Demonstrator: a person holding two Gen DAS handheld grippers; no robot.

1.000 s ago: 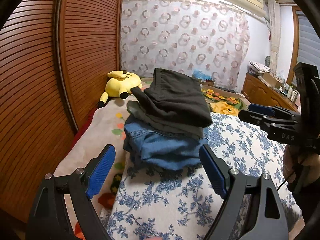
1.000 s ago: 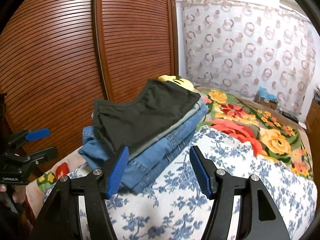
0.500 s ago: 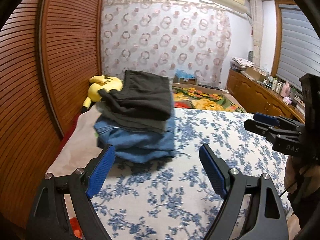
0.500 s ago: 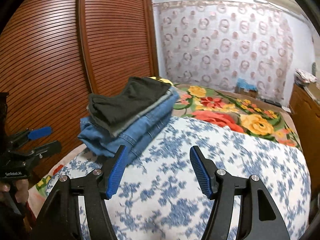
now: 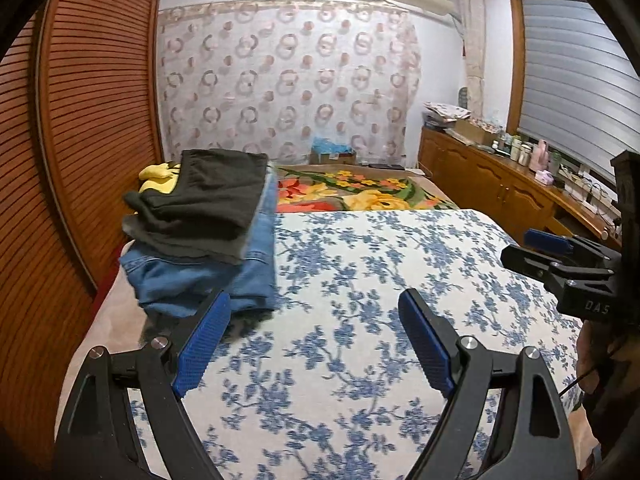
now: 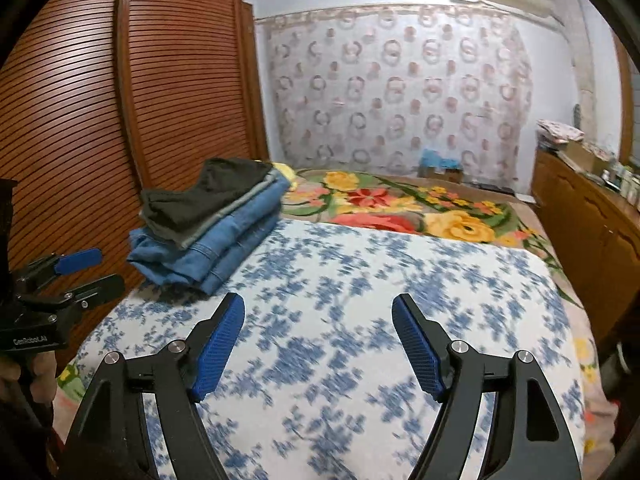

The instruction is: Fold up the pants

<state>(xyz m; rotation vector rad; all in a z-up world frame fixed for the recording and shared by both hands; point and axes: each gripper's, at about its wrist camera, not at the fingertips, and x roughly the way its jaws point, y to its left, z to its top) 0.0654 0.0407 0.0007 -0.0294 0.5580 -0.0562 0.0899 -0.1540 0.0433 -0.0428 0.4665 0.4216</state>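
A stack of folded pants lies at the left side of the bed: dark pants (image 5: 208, 200) on top of blue jeans (image 5: 200, 284). The stack also shows in the right wrist view, dark pants (image 6: 200, 204) over jeans (image 6: 224, 244). My left gripper (image 5: 314, 336) is open and empty, above the blue-flowered sheet (image 5: 380, 280), with the stack ahead to its left. My right gripper (image 6: 318, 340) is open and empty over the same sheet (image 6: 360, 280), right of the stack. Each gripper shows at the edge of the other's view.
A wooden slatted wardrobe (image 5: 80, 140) runs along the bed's left side. A flowered blanket (image 5: 360, 192) covers the far end of the bed. A yellow plush toy (image 5: 154, 176) lies behind the stack. A wooden sideboard (image 5: 500, 184) with clutter stands at the right.
Both grippers have pulled back from the stack and swung right, so the stack now sits farther away and to the left. Both stay open and empty.
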